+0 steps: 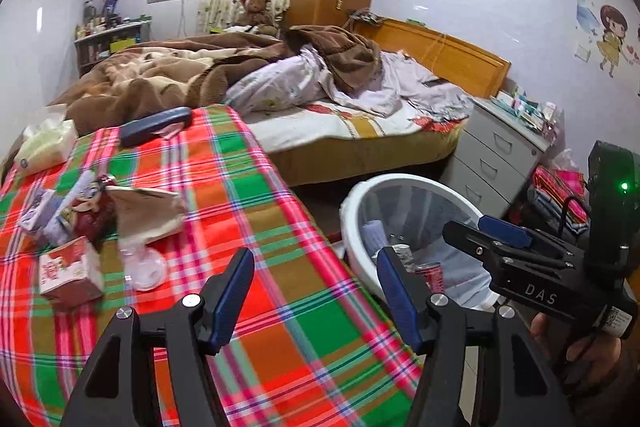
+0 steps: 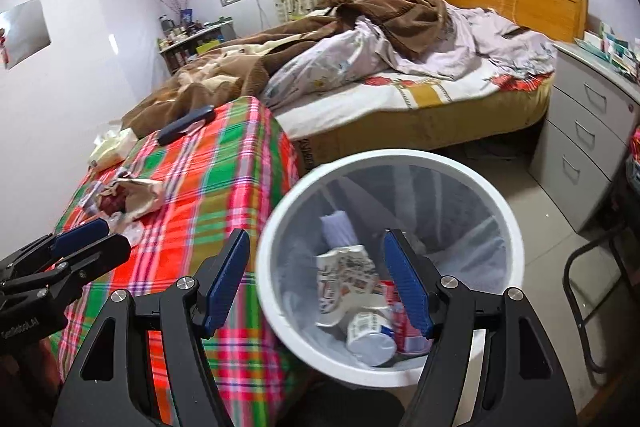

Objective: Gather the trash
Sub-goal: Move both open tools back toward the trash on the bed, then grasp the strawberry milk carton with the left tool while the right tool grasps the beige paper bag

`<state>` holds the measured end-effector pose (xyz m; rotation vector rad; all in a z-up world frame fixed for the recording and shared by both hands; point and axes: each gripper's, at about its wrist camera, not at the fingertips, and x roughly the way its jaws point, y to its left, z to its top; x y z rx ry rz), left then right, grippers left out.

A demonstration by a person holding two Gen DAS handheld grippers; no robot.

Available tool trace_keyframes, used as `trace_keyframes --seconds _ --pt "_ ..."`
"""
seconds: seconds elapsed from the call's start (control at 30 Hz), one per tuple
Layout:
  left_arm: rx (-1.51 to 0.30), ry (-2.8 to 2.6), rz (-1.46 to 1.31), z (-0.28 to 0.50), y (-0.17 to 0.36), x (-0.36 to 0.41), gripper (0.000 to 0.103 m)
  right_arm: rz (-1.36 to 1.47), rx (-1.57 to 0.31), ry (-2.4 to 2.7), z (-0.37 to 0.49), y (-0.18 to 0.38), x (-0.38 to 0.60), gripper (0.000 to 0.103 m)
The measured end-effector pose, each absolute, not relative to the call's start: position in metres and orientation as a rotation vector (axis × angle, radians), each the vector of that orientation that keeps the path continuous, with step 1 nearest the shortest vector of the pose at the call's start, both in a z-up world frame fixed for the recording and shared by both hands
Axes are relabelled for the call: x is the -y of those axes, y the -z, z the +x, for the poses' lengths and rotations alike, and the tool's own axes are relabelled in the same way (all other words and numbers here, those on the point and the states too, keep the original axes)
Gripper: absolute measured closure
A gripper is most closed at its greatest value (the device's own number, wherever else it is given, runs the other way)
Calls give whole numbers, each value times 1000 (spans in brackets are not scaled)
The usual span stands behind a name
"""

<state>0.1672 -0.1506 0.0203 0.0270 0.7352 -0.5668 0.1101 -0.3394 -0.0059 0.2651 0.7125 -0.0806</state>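
A white trash bin (image 2: 508,215) with a clear liner stands on the floor beside a plaid-covered table (image 1: 256,211). It holds crushed cartons and a cup (image 2: 352,283). It also shows in the left wrist view (image 1: 360,227). Trash lies on the table's left: a red-white carton (image 1: 70,273), a clear plastic cup (image 1: 142,265), a crumpled paper bag (image 1: 150,211) and wrappers (image 1: 48,207). My left gripper (image 1: 316,295) is open and empty over the table's near right edge. My right gripper (image 2: 316,279) is open and empty, just above the bin.
A dark case (image 1: 156,125) and a tissue pack (image 1: 46,145) lie at the table's far end. An unmade bed (image 1: 320,87) stands behind. A grey drawer unit (image 1: 496,155) stands right of the bin. A black chair frame (image 2: 600,291) is at the right.
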Motion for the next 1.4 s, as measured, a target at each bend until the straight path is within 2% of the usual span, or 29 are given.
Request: trace_keyframes --seconds 0.83,1.4 --pt "-724 292 -59 195 -14 -4 39 136 -738 -139 163 2 238 32" --pt "-831 305 -5 255 24 -46 39 87 -795 -264 239 16 194 32"
